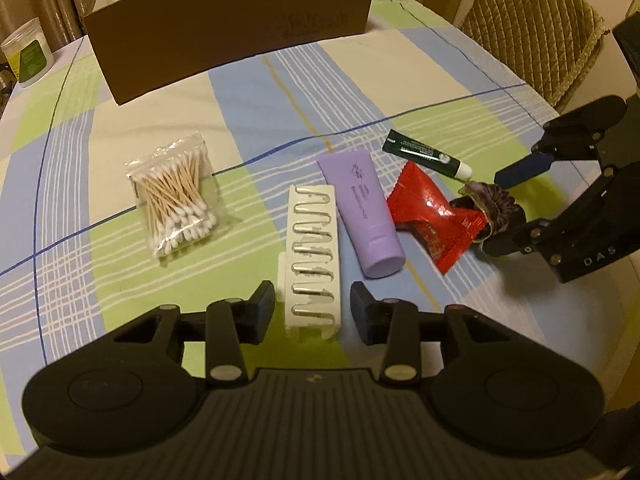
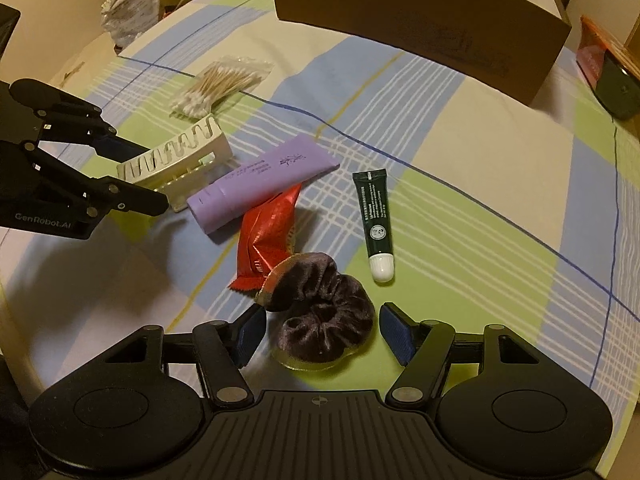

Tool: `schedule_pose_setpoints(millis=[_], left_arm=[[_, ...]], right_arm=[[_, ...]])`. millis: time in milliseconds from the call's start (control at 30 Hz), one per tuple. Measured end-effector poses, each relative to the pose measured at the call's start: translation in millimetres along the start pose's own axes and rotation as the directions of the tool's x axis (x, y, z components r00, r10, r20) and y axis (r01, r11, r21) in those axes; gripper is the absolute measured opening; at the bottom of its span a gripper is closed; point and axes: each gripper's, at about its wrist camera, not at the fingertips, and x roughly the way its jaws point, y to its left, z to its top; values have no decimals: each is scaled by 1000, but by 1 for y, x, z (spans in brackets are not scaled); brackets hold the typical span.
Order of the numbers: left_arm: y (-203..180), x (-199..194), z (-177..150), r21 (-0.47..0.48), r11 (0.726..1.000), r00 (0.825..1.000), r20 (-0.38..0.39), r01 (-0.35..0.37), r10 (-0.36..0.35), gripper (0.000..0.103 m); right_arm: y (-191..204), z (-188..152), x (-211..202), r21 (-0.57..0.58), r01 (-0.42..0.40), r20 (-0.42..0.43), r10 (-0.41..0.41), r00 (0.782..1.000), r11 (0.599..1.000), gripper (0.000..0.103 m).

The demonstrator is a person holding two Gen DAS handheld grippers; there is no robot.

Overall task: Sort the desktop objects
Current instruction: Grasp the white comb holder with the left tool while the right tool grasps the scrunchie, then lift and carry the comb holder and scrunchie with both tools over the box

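My left gripper (image 1: 312, 310) is open astride the near end of a white hair claw clip (image 1: 314, 248), with a small gap at each pad; the right wrist view shows this gripper (image 2: 156, 176) at the clip (image 2: 176, 154). My right gripper (image 2: 324, 332) is open around a dark purple velvet scrunchie (image 2: 326, 312), its pads just clear of the fabric. From the left wrist view this gripper (image 1: 494, 212) straddles the scrunchie (image 1: 486, 196). A red snack packet (image 2: 268, 236), a lilac tube (image 2: 264, 184), a dark green tube (image 2: 374, 216) and a bag of cotton swabs (image 1: 176, 196) lie on the checked cloth.
A brown cardboard box (image 1: 232, 32) stands at the back of the table. A white jar (image 1: 28, 52) sits far left and a quilted chair (image 1: 532, 28) far right. A crumpled plastic bag (image 2: 128, 4) and a dark object (image 2: 616, 88) lie at the table's edges.
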Motion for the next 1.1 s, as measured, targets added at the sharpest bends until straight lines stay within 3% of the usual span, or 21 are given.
schedule_pose_setpoints(millis=[33, 100, 167, 200, 300, 567, 1100], left_arm=[[0, 0, -1, -2, 1000, 1000, 0, -1, 1, 36], [1, 0, -2, -5, 1000, 1000, 2, -2, 2, 35], [1, -1, -2, -3, 1000, 1000, 3, -2, 2, 35], [1, -1, -2, 0, 1000, 1000, 3, -2, 2, 35], [2, -2, -2, 5, 1000, 1000, 4, -1, 1, 34], [1, -3, -5, 23, 1000, 1000, 1, -2, 2, 23], [10, -37, 2, 11, 1000, 997, 70, 8, -9, 22]], right_arm=[[0, 0, 0, 1, 2, 1, -2, 1000, 1000, 67], [0, 0, 0, 8, 3, -1, -3, 1000, 1000, 38], [0, -1, 0, 17, 2, -6, -2, 1000, 1000, 38], [0, -2, -2, 18, 6, -6, -6, 1000, 1000, 30], [1, -3, -8, 28, 13, 4, -13, 1000, 1000, 22], [7, -7, -31, 40, 28, 41, -30, 999, 999, 20], [18, 7, -69, 19, 39, 123, -41, 992, 999, 20]])
